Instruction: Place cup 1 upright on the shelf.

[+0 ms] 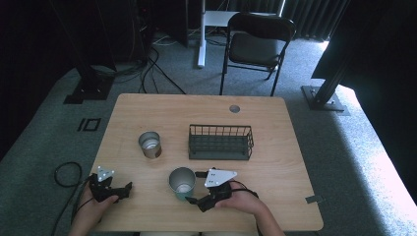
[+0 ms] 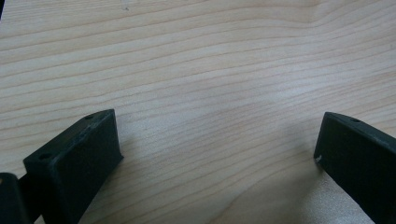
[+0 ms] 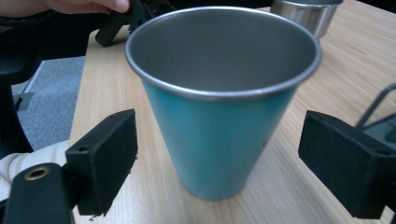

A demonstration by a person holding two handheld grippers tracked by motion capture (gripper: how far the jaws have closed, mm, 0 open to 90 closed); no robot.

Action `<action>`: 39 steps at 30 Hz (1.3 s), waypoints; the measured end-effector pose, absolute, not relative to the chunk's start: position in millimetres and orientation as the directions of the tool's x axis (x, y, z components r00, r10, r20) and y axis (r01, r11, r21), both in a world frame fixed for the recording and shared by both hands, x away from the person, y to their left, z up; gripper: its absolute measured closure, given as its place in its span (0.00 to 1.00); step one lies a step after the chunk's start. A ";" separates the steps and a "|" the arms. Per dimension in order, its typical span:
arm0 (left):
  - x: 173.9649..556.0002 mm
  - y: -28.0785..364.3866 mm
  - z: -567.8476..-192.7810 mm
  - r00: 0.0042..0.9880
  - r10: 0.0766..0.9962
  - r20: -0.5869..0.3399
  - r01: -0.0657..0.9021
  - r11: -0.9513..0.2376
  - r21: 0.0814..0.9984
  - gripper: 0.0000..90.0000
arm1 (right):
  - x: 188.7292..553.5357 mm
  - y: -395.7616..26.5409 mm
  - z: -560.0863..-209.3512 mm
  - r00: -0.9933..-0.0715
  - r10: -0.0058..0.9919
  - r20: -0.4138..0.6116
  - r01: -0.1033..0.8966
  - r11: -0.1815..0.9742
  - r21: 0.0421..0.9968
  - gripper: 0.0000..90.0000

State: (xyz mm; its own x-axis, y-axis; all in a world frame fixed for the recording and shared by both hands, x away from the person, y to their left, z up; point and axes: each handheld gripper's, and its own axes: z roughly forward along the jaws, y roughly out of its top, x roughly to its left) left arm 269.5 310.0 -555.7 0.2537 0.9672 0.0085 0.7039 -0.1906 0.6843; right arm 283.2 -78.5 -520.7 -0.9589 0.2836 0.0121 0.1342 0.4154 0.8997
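Observation:
A teal metal cup (image 1: pixel 182 184) with a steel inside stands upright near the table's front edge. My right gripper (image 1: pixel 193 187) is open just to its right. In the right gripper view the cup (image 3: pixel 219 116) stands between the two black jaws of the gripper (image 3: pixel 219 137), with a gap on each side. A second, silver cup (image 1: pixel 149 144) stands farther back and left, and its base (image 3: pixel 306 11) is at the top of that view. My left gripper (image 1: pixel 126 191) rests open at the front left, its jaws (image 2: pixel 217 135) spread over bare wood.
A dark wire basket (image 1: pixel 221 141) sits in the middle of the wooden table (image 1: pixel 285 162), behind the teal cup. The table has a round cable hole (image 1: pixel 234 108) at the back. A folding chair (image 1: pixel 258 42) stands beyond the table.

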 end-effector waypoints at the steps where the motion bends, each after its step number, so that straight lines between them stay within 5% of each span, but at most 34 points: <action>1: 269.5 309.9 -555.8 0.253 0.967 0.008 0.704 -0.190 0.685 0.01 | 283.6 -77.1 -520.8 -0.959 0.282 0.013 0.133 0.412 0.901 0.13; 39: 269.5 309.9 -555.8 0.253 0.967 0.007 0.704 -0.189 0.685 0.01 | 293.0 -46.5 -521.6 -0.957 0.288 0.029 0.125 0.320 0.939 0.14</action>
